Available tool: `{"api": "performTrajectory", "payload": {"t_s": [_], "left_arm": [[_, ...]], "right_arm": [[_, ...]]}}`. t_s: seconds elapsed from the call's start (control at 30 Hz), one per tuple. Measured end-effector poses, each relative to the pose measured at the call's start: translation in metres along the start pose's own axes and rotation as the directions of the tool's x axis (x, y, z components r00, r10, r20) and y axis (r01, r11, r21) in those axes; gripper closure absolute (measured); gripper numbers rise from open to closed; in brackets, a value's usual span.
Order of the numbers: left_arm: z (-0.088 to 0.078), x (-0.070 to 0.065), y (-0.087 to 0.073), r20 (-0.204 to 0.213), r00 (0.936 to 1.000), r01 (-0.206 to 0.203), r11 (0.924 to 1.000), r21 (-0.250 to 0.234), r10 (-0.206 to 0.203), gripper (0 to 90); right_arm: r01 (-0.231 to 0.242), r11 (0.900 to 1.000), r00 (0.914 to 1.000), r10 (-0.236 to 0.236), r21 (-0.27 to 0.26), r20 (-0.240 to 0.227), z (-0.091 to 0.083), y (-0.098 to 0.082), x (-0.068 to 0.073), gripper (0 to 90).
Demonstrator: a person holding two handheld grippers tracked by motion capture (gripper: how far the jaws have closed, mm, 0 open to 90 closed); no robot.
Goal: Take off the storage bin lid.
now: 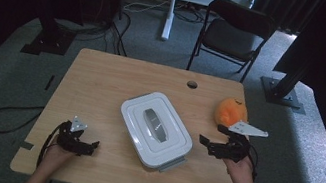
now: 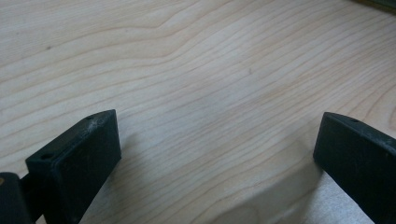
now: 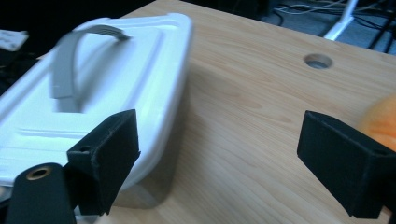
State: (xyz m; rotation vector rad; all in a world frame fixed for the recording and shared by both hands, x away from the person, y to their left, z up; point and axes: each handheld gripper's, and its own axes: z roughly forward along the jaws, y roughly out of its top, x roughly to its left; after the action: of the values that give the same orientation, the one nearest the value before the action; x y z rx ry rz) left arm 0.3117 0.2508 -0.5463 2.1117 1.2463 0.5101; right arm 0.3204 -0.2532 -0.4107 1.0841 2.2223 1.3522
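A white lidded box (image 1: 169, 146) with a grey handle (image 1: 155, 123) lies in the middle of the wooden table (image 1: 101, 85). An orange soft toy (image 1: 230, 110) sits near the right edge. My left gripper (image 1: 90, 147) rests low at the front left, open, with bare wood between its jaws (image 2: 218, 119). My right gripper (image 1: 213, 135) is held open between the box and the toy. In the right gripper view, the right gripper (image 3: 218, 123) has the box (image 3: 130, 70) beside its left jaw and the toy (image 3: 380, 119) behind its right jaw.
A round cable hole (image 1: 192, 84) sits in the table near the far edge. A dark chair (image 1: 235, 30) and a white desk leg (image 1: 170, 6) stand beyond the table. Cables lie on the grey carpet at the left (image 1: 9, 117).
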Motion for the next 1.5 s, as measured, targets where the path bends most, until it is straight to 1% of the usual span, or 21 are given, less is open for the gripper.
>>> {"api": "performTrajectory", "payload": {"t_s": [0.07,0.1,0.13,0.17,0.23,0.27,0.3,0.33,0.47,0.5,0.7,0.73,0.8,0.93,1.1,1.27,1.33,1.37,1.4,1.43,1.5], "left_arm": [[0.0,0.001,0.0,0.004,1.0,-0.004,1.0,0.0,0.004,1.1],[0.0,0.001,0.0,0.004,1.0,-0.005,1.0,0.0,0.005,1.1],[0.0,0.001,0.0,0.005,1.0,-0.008,1.0,0.002,0.008,1.1],[0.0,0.001,0.0,0.005,1.0,-0.006,1.0,0.002,0.006,1.2],[0.0,0.002,0.0,-0.004,1.0,0.004,1.0,0.0,-0.004,1.2],[0.001,0.002,0.001,-0.005,1.0,0.007,1.0,-0.002,-0.007,1.2],[0.001,0.002,0.001,-0.005,1.0,0.005,1.0,-0.001,-0.005,1.2],[0.001,0.002,0.001,-0.005,1.0,0.006,1.0,-0.001,-0.006,1.1],[0.001,0.002,0.001,-0.006,1.0,0.008,1.0,0.0,-0.008,1.1],[0.001,0.002,0.001,-0.009,0.9999,0.01,0.9999,0.001,-0.01,1.1],[0.002,0.003,0.002,-0.005,1.0,0.005,1.0,0.001,-0.005,1.1],[0.002,0.003,0.002,-0.005,1.0,0.005,1.0,0.0,-0.005,1.1],[0.002,0.003,0.002,-0.005,1.0,0.005,1.0,0.0,-0.005,1.1],[0.002,0.003,0.002,-0.005,1.0,0.006,1.0,0.0,-0.006,1.1],[0.002,0.002,0.002,-0.006,1.0,0.008,1.0,-0.002,-0.008,1.1],[0.002,0.002,0.002,-0.006,0.9999,0.009,1.0,-0.002,-0.009,1.1],[0.002,0.002,0.002,-0.007,0.9999,0.01,0.9999,-0.003,-0.01,1.1],[0.002,0.002,0.002,-0.007,0.9999,0.01,0.9999,-0.003,-0.01,1.1],[0.002,0.002,0.002,-0.007,0.9999,0.01,0.9999,-0.003,-0.01,1.2],[0.002,0.002,0.001,-0.006,0.9999,0.01,1.0,-0.002,-0.01,1.1],[0.002,0.002,0.001,-0.006,0.9999,0.009,1.0,-0.003,-0.009,1.2]], "right_arm": [[0.005,1.0,0.9999,-0.005,-0.001,-0.016,0.001,0.005,0.006,12.3],[0.006,1.0,0.9994,-0.006,0.0,-0.035,0.001,0.007,0.008,12.3],[0.013,1.0,0.9991,-0.013,0.0,-0.04,0.001,0.009,0.011,12.3],[0.021,1.0,0.9988,-0.021,-0.001,-0.044,0.002,0.012,0.014,12.3],[0.026,1.0,0.9972,-0.026,0.0,-0.07,0.004,0.015,0.019,12.3],[0.03,1.0,0.997,-0.03,0.001,-0.072,0.005,0.017,0.022,12.2],[0.042,0.999,0.9955,-0.042,0.005,-0.085,0.007,0.019,0.025,12.1],[0.042,0.999,0.9947,-0.041,0.011,-0.094,0.009,0.02,0.027,12.0],[0.053,0.998,0.9927,-0.05,0.017,-0.11,0.015,0.025,0.033,12.0],[0.063,0.998,0.9912,-0.06,0.026,-0.118,0.021,0.028,0.039,12.0],[0.066,0.997,0.9876,-0.06,0.034,-0.145,0.034,0.039,0.051,12.1],[0.074,0.996,0.9849,-0.067,0.04,-0.16,0.038,0.042,0.054,12.1],[0.093,0.994,0.9832,-0.084,0.049,-0.162,0.043,0.045,0.059,12.1],[0.12,0.991,0.9768,-0.108,0.058,-0.185,0.054,0.049,0.07,12.4],[0.129,0.988,0.9775,-0.113,0.083,-0.178,0.07,0.051,0.079,13.8],[0.149,0.982,0.9786,-0.13,0.115,-0.159,0.084,0.052,0.089,16.3],[0.158,0.978,0.9787,-0.137,0.134,-0.153,0.09,0.053,0.093,20.4],[0.162,0.977,0.9799,-0.143,0.138,-0.139,0.092,0.053,0.095,21.6],[0.163,0.977,0.9808,-0.146,0.135,-0.13,0.094,0.052,0.096,24.2],[0.161,0.977,0.9807,-0.143,0.137,-0.133,0.095,0.052,0.098,24.4],[0.172,0.975,0.9803,-0.155,0.139,-0.122,0.096,0.052,0.101,29.6]]}}
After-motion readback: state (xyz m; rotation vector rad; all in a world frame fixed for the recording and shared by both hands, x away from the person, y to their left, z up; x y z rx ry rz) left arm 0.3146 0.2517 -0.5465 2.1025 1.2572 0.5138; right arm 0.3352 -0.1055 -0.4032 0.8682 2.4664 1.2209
